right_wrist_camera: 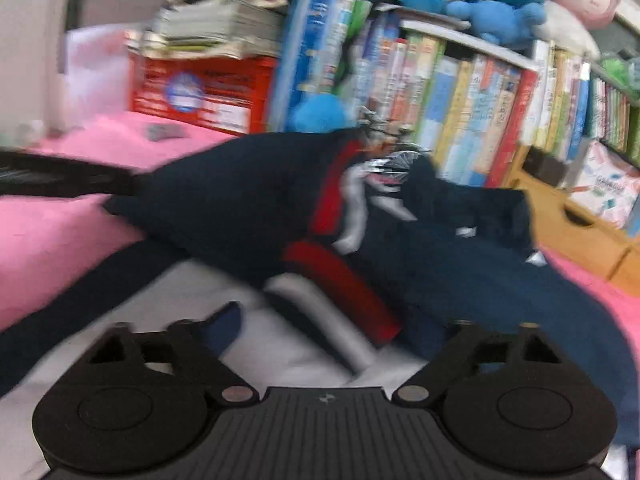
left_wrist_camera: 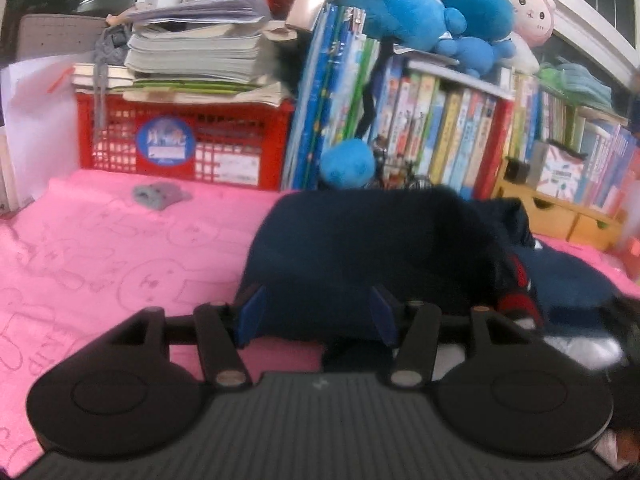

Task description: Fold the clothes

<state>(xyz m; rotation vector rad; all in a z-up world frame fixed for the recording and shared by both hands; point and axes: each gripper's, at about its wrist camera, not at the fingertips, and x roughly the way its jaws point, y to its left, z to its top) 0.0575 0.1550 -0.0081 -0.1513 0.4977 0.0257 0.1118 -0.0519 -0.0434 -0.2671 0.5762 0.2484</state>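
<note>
A navy garment with red and white stripes lies bunched on the pink blanket. My left gripper has its blue pads on either side of a thick fold of the navy cloth and holds it raised off the blanket. In the right wrist view the left gripper comes in from the left edge with the cloth stretched from its tip. My right gripper hovers open over the garment's white part. One of its fingers shows; navy cloth hides the other. The right wrist view is blurred.
Behind the blanket stand a red crate stacked with books, rows of upright books, blue plush toys and a wooden drawer box. A small grey item lies on the blanket near the crate.
</note>
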